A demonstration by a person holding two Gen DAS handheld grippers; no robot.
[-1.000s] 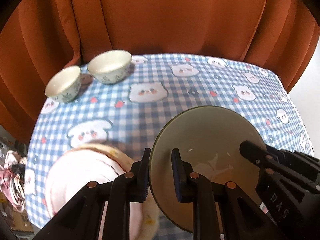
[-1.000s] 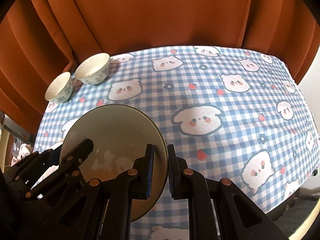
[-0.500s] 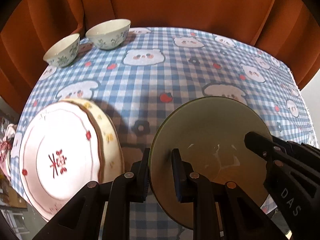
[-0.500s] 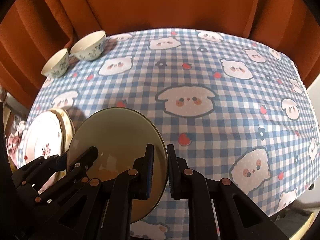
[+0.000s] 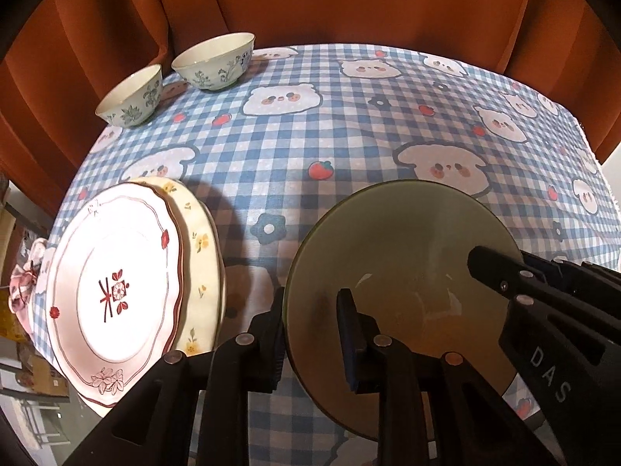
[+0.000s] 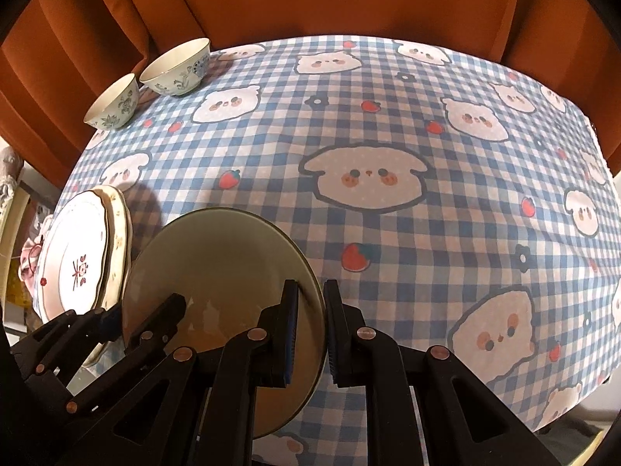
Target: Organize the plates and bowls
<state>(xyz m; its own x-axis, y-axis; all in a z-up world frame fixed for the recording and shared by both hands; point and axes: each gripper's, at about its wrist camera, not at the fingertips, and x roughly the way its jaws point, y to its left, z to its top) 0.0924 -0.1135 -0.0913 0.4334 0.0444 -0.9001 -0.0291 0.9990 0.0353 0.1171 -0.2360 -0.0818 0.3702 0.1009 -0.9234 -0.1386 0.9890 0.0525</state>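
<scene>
Two tools hold one olive-green plate [image 5: 403, 256] between them, low over the near edge of the surface [image 5: 349, 136] with its blue checked cloth. The left tool [image 5: 310, 334] straddles the plate's left rim: the outer finger sits outside the rim, the inner pad over the plate's face, and a narrow gap shows there — its jaws have just been opening, with the rim between them. The right tool [image 6: 310, 330] is clamped on the opposite rim, one pad on each side of the edge.

Just to the left of the green plate lies a stack of two plates — a white plate [image 5: 112, 287] with red trim and a red mark at its centre, on top of a cream plate [image 5: 198, 256] with small yellow flowers. At the far left corner of the surface stand a small bowl [image 5: 132, 97] and a larger bowl [image 5: 213, 62], both pale with green leaf patterns, close beside each other. An orange curtain [image 5: 330, 0] hangs behind.
</scene>
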